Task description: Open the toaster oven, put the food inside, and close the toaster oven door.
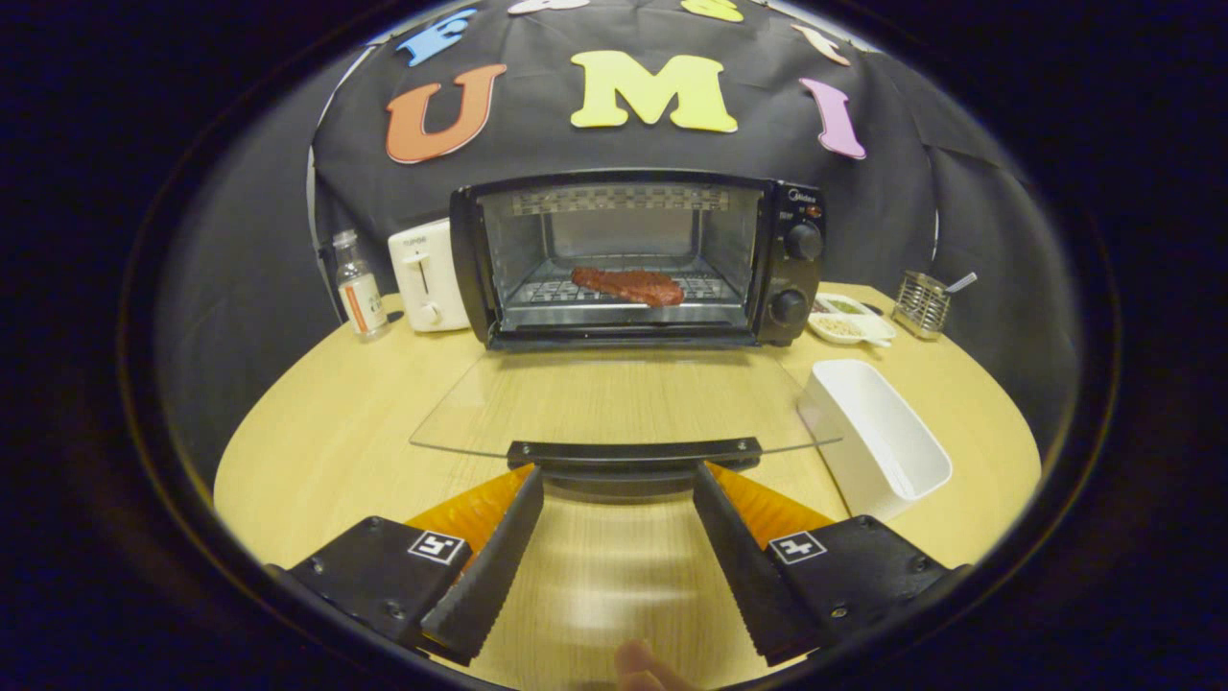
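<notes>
A black toaster oven (787, 259) stands at the back of the wooden table (317, 451). Its glass door (614, 403) lies folded down flat toward me, with the dark door handle (633, 451) at its front edge. A reddish piece of meat (628, 285) rests on the wire rack inside the oven. My gripper (619, 472) is open, its two fingertips just under the door handle, one toward each end. Nothing is held between the fingers.
A white rectangular tub (878, 437) sits right of the open door. Left of the oven are a white toaster (427, 275) and a small bottle (358, 285). Right of it lie a divided dish (849, 321) and a wire holder (921, 302). A fingertip (643, 667) shows below the fingers.
</notes>
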A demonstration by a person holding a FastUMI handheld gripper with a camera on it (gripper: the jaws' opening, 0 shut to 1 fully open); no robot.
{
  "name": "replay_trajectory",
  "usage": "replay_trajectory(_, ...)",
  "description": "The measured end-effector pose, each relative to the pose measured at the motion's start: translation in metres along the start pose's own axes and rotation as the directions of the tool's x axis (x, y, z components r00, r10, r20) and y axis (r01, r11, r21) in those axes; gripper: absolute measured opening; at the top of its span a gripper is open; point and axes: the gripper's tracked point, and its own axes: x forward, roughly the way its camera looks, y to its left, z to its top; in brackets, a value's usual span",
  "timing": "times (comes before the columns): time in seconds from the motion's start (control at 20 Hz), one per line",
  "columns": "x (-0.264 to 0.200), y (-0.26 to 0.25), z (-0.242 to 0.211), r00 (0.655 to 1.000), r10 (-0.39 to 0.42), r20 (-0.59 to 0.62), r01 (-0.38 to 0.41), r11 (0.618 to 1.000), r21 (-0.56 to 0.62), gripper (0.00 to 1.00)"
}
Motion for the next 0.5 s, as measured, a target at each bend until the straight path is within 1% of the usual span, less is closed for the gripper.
replay_trajectory(0.25, 0.0074, 0.0022, -0.0099, 0.999, -0.022, -0.033, 0.022, 1.0, 0.005, 1.0)
replay_trajectory(0.35, 0.0098, -0.0044, -0.0094, 0.999, -0.047, -0.025, 0.047, 0.999, 0.015, 1.0)
replay_trajectory(0.5, 0.0103, -0.003, -0.0084, 0.999, -0.036, -0.009, 0.036, 0.999, 0.034, 1.0)
